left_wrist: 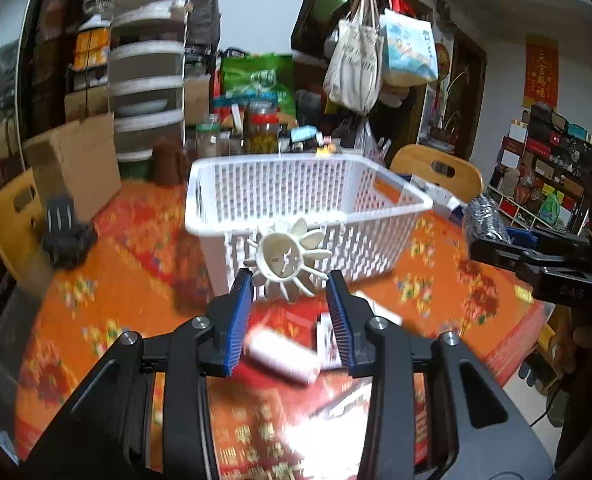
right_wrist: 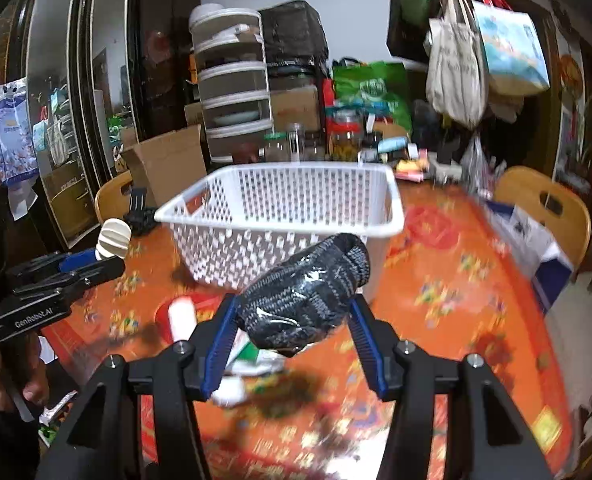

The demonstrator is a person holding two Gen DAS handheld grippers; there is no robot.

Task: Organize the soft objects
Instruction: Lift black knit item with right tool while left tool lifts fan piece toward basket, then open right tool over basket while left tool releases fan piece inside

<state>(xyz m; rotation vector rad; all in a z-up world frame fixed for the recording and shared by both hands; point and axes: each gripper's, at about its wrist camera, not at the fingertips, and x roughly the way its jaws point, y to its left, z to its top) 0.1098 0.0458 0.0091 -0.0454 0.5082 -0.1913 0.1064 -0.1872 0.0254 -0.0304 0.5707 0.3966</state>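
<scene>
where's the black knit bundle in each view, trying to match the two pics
Left wrist view: the black knit bundle sits at the right edge, held in the right gripper, right of the white basket.
Right wrist view: it fills the lower centre, between this gripper's blue pads, in front of the basket.
Shared landmark: the white basket on the orange tablecloth.

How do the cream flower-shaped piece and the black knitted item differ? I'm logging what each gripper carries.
The cream flower-shaped piece is pale, petalled and hollow-centred; the black knitted item is dark, bulky and wrapped in clear film. The flower sits in the left gripper, the knit in the right gripper. Both are held in front of the white basket.
</scene>
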